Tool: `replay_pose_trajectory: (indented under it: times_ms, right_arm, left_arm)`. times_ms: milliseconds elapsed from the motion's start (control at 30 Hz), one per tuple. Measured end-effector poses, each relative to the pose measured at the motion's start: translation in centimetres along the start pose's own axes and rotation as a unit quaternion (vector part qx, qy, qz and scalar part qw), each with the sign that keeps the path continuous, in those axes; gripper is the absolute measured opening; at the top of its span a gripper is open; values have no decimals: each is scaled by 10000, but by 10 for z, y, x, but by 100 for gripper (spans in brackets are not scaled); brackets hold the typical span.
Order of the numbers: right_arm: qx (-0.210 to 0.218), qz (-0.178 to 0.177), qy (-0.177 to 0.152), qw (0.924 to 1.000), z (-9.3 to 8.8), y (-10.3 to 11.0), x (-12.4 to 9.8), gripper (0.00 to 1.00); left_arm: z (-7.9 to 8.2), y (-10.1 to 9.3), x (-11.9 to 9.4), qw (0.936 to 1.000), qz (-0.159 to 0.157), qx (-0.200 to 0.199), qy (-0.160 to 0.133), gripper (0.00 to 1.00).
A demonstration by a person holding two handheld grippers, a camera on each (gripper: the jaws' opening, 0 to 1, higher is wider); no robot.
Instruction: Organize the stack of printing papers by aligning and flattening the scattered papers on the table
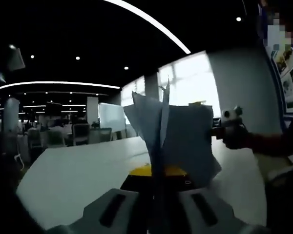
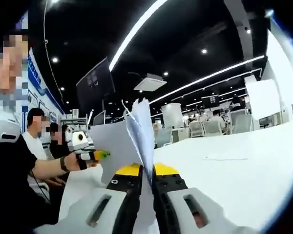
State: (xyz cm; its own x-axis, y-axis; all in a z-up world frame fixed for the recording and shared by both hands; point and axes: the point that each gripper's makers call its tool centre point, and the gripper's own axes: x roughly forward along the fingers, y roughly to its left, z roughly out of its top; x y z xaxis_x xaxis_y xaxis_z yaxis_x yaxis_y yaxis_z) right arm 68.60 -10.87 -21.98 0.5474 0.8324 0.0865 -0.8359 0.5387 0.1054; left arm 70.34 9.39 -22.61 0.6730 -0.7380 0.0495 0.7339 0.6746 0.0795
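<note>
- Papers [image 1: 173,141]: a loose sheaf held upright off the table, edge-on between the near jaws in both views. Sheets are misaligned, top edges fan apart, corners stick out at different angles.
- Left gripper [image 1: 158,207]: jaws together, clamped on the bottom edge of the papers; the sheaf rises straight up out of the pinch, long axis roughly vertical in the left gripper view.
- Right gripper [image 2: 146,195]: jaws closed on the same papers [image 2: 136,141] from the other side; the sheets stand up from the pinch and lean slightly left in the right gripper view.
- Each gripper shows in the other's view just beside the sheaf's side edge, with yellow parts visible at the jaw base.
- Person's hand [image 1: 237,136]: dark glove around the right gripper's handle, at the right of the papers in the left gripper view. In the right gripper view the other hand [image 2: 80,161] reaches in from the left, forearm about level, dark sleeve above.
- Table [image 1: 78,175]: white, flat, bare beneath the papers; extends away on both sides [image 2: 234,170].
- Room: open-plan office, black ceiling with long light strips [image 2: 136,29] and spot lights, bright windows [image 1: 190,80], chairs [image 1: 80,131] and desks far back, a hanging dark monitor [image 2: 95,83], seated people at the left of the right gripper view.
</note>
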Motion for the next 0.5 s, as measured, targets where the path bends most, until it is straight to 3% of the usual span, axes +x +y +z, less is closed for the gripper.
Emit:
replay_pose_trajectory:
  times_ms: [67, 133, 300, 400, 500]
  right_arm:
    - [-80, 5, 293, 9995, -14, -1, -1, 8]
    - [27, -100, 375, 9992, -22, -7, -2, 6]
    - [240, 82, 256, 9994, -7, 6, 0, 0]
    - [814, 79, 411, 9958, 2, 13, 1, 0]
    - [1027, 47, 460, 9936, 9, 11, 2, 0]
  left_arm:
    - [-5, 0, -1, 10000, 40, 15, -19, 8]
    - [-5, 0, -3, 9995, -1, -296, -132, 9]
    - [2, 2, -3, 9994, -5, -340, -117, 6]
    - [10, 5, -4, 9989, 32, -456, -44, 6]
    - [15, 7, -4, 9970, 32, -772, 56, 6]
